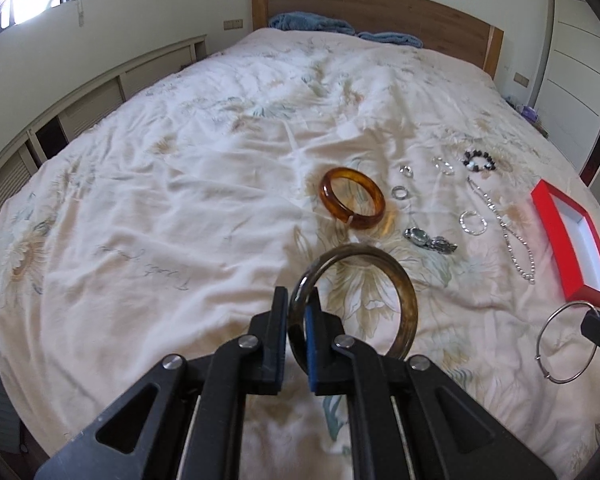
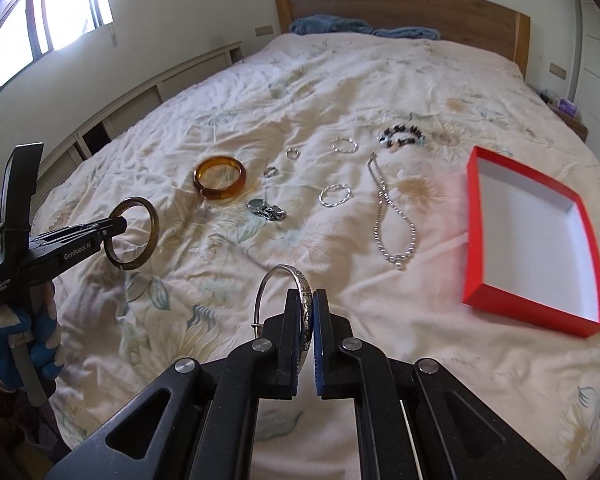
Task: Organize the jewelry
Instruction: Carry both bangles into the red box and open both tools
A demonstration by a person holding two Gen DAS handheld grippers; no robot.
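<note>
**Desk:** Sunlit bedroom, flowered quilt point(image 2: 260, 80) covering a wide bed, wooden headboard point(image 2: 400, 4) behind. What is happening?

**Photographer:** A person is sorting jewelry with a hand-held claw in each hand. The left claw point(image 1: 298, 300) is pinching a dark mottled bangle point(image 1: 404, 292), lifted clear of the quilt. The right claw point(image 2: 306, 300) is pressing on an engraved silver bangle point(image 2: 284, 276), also held up in the air.

**Desk:** And the red box point(image 2: 476, 232)?

**Photographer:** It is sitting open on the quilt with nothing showing on its white lining. So I am judging the job as barely begun: two pieces are being carried, none is put away.

**Desk:** What is waiting?

**Photographer:** All of it is lying to the left of the red box: nearest it a silver bead necklace point(image 2: 384, 216), then a twisted silver bracelet point(image 2: 334, 194), a wristwatch point(image 2: 266, 210) and, farthest from the box, an amber bangle point(image 2: 220, 178). Beyond those, toward the headboard, are lying a black bead bracelet point(image 2: 400, 136), a second silver bracelet point(image 2: 344, 145) and two small rings point(image 2: 282, 162).

**Desk:** Any readable writing?

**Photographer:** The left claw's body is reading "GenRobot.AI", with a smaller label "Data Acquisition System" on the housing. Script printed on the quilt is showing in the left view, but too faintly for me to read. A blue-and-white gloved hand point(image 2: 20, 344) is gripping that handle.
</note>
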